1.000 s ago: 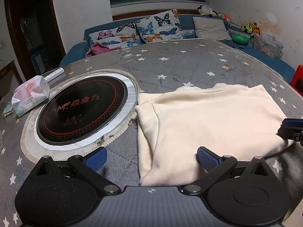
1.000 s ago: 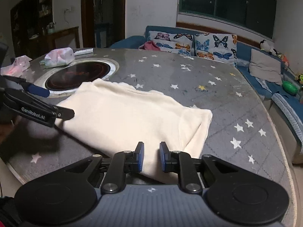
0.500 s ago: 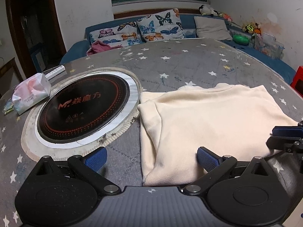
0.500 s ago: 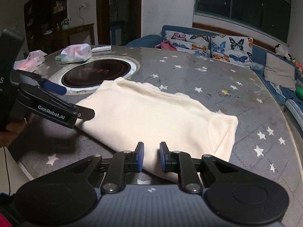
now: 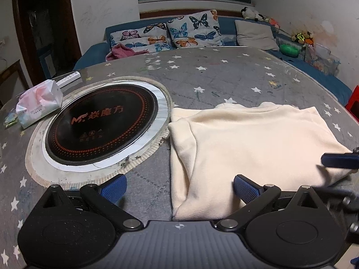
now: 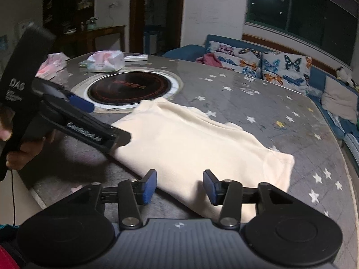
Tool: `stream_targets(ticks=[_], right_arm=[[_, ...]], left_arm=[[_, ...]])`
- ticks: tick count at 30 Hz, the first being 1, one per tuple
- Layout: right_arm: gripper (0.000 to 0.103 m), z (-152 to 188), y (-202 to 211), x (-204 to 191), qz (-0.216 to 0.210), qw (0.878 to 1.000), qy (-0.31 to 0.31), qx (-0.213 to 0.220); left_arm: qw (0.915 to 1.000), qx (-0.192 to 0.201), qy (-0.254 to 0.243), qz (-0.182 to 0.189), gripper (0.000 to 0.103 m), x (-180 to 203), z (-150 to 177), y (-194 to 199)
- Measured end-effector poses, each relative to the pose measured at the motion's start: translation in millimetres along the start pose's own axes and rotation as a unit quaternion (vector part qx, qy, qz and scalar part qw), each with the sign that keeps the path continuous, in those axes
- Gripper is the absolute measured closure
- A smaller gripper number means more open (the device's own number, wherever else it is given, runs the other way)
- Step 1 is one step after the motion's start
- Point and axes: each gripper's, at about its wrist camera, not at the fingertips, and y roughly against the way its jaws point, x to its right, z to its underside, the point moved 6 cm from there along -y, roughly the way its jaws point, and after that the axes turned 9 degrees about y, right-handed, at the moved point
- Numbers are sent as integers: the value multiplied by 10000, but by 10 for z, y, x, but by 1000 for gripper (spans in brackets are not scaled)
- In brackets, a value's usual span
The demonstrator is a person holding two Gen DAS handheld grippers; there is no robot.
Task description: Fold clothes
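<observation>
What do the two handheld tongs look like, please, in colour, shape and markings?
Both tongs, left and right, have black linkage arms with silver pivots, round black housings, ribbed grey bodies and textured blue finger pads. The left one's side reads "GenRobot.AI", its black handle "DAS".

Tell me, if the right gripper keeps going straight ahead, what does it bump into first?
Probably the cream garment. The right gripper is open, and the near edge of the cloth lies right between its fingers, so it would likely meet that edge first, though depth is hard to judge here.
</observation>
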Motion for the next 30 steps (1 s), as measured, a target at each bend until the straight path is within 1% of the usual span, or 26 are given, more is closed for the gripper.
stream_targets(ticks=[3,9,14,24,30], right_arm=[[52,-49,-27,-107,-116,9998,169,8],[51,-137,-69,-269,-283,9986,434,46],[51,-150,-80,-293,-314,9984,469,19],[50,-203,-115,-369,-437,9971,622,28],[49,-252,-153,-440,-506,9959,751,47]], left_arm=[[10000,-9,24,12,0,-21,6,-7],[10000,-56,53,55,0,-37,38,-50],[9998,-60,136,137,0,-64,13,-19],[9996,2,258,99,0,-158,-23,32],[9993,22,363,8,0,-268,-38,32]])
